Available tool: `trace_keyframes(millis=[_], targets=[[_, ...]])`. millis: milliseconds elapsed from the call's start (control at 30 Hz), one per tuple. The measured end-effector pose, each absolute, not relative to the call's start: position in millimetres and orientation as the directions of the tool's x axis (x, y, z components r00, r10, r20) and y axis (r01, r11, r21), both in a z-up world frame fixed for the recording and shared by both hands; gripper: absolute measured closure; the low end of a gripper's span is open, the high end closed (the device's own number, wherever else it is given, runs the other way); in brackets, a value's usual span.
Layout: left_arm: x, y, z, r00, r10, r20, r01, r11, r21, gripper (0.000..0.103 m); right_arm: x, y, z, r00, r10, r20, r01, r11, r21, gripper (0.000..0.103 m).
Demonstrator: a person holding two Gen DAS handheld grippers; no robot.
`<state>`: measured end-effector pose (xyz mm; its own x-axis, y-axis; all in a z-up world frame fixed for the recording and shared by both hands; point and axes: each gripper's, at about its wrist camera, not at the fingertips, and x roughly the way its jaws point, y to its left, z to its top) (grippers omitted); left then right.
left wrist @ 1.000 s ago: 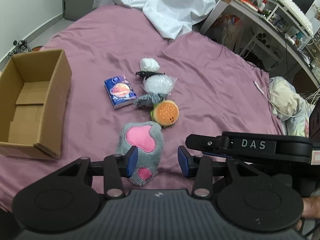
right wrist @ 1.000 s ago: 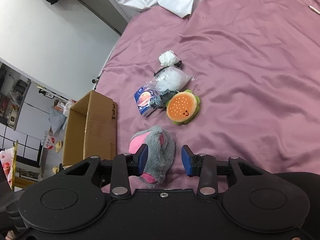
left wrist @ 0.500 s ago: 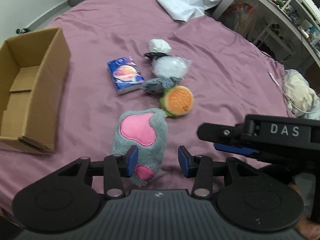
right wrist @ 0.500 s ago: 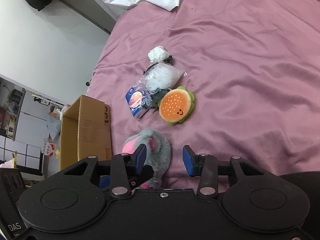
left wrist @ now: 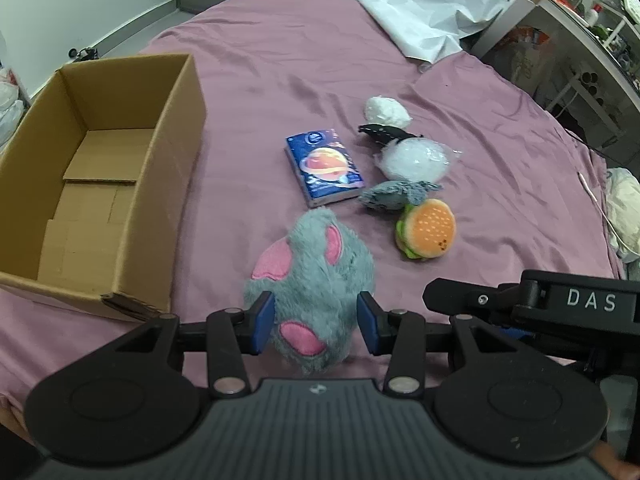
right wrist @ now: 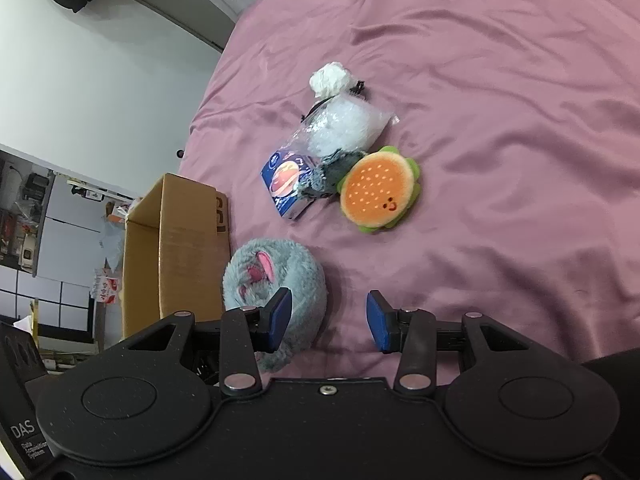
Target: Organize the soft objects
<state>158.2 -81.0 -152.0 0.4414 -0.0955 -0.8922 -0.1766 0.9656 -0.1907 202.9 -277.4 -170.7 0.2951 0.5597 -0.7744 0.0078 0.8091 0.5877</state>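
A grey and pink plush paw point(left wrist: 316, 276) sits between the fingers of my left gripper point(left wrist: 316, 322), bunched up and lifted off the purple bedspread; it also shows in the right wrist view point(right wrist: 276, 276). My right gripper point(right wrist: 328, 320) is open and empty, just right of the paw. An open, empty cardboard box point(left wrist: 100, 176) stands to the left. A burger plush point(left wrist: 426, 230), a small grey plush point(left wrist: 394, 196), a blue tissue pack point(left wrist: 324, 166), a clear bag of white stuffing point(left wrist: 414, 158) and a white wad point(left wrist: 386, 110) lie beyond.
A white sheet point(left wrist: 420, 4) lies crumpled at the far end of the bed. Shelves and clutter point(left wrist: 580, 40) stand past the bed's right edge. The right gripper's body point(left wrist: 540, 304) shows at the right of the left wrist view.
My left gripper moved forward around the plush paw, took hold of it and raised it; the paw went from lying flat to bunched up. The right gripper stayed open beside it.
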Motion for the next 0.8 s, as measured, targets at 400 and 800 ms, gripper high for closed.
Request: trace_keyframes(millis=[400,800], targets=[[162,-59,-165,0.457,-0.102,-0.883,-0.215,0.951,-0.221,0.06,216,-249,-186,0.259,0.598,-0.759,-0.003,0.786,0.618,0.053],[161,-39,-167,0.485,-0.117,-0.867,-0.24,0.935,-0.26,0.066,224,-232,-198,0.224,0.612,-0.759,-0.012,0.78,0.625,0.053]])
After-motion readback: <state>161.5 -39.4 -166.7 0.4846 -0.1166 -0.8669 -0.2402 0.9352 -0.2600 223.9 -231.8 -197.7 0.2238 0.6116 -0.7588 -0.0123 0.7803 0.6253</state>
